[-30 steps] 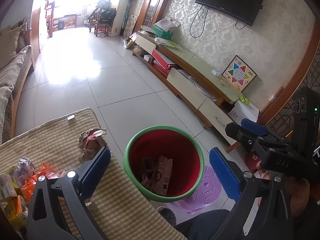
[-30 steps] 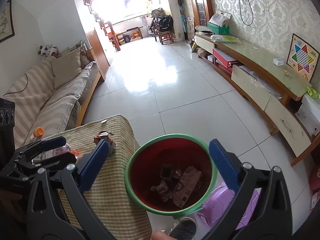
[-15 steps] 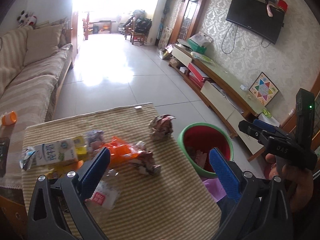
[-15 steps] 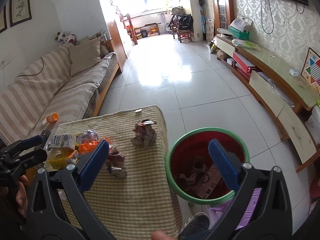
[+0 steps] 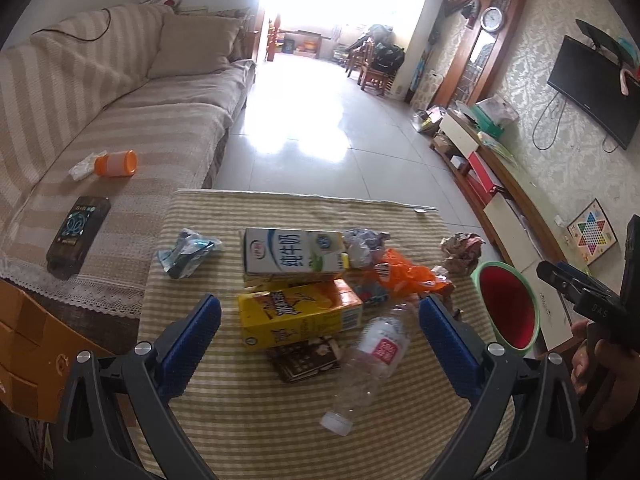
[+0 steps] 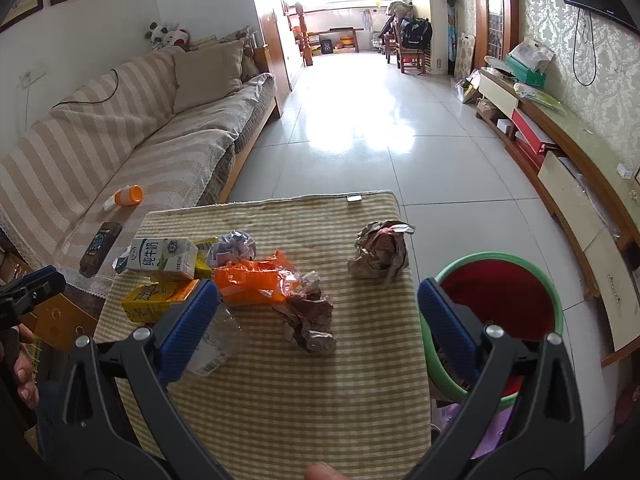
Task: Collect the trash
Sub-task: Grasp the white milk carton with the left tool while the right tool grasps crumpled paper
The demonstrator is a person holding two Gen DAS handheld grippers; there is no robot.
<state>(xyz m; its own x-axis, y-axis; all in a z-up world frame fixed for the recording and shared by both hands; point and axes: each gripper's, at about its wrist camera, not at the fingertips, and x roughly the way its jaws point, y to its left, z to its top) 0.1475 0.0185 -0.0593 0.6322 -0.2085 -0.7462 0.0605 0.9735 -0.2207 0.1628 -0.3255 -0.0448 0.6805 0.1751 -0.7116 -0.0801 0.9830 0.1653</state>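
Most of the trash is still lying on the striped tablecloth (image 6: 280, 380) beside the red bin (image 6: 500, 300): a milk carton (image 5: 292, 256), yellow drink box (image 5: 296, 316), clear bottle (image 5: 372, 360), orange wrapper (image 6: 252, 280) and crumpled paper ball (image 6: 380, 256). Some scraps are already sitting in the bin. The left gripper (image 5: 318, 352) and right gripper (image 6: 318, 328) are hovering wide open, gripping nothing, so much collecting seems to remain.

"纯牛奶" on milk carton (image 5: 292, 256); "DAS" (right gripper (image 5: 592, 304)).
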